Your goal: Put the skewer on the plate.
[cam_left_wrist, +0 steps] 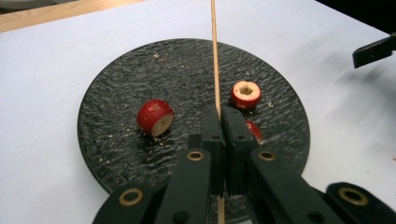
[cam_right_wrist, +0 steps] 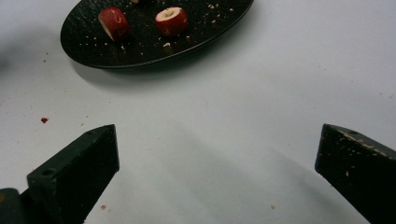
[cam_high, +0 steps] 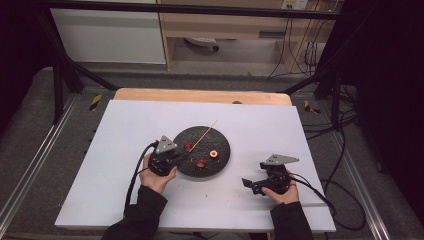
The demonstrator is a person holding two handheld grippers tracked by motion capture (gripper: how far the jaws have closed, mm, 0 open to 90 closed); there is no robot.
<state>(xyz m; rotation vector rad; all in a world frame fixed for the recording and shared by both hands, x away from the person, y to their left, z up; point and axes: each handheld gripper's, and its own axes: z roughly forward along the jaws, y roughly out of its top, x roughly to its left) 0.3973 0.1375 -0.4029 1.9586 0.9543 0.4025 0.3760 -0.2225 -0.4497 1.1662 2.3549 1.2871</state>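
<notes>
Between the left hand-held gripper [cam_left_wrist: 218, 122]'s closed jaws, a thin skewer [cam_left_wrist: 214, 56] (right hand-held gripper [cam_right_wrist: 217, 172] gapes empty) could snap or slip while spearing fruit pieces [cam_left_wrist: 155, 117].

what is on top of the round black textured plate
Three red cored fruit pieces and scattered crumbs lie on the round black textured plate. The left gripper holds a thin wooden skewer above it, partly covering the third piece.
</notes>
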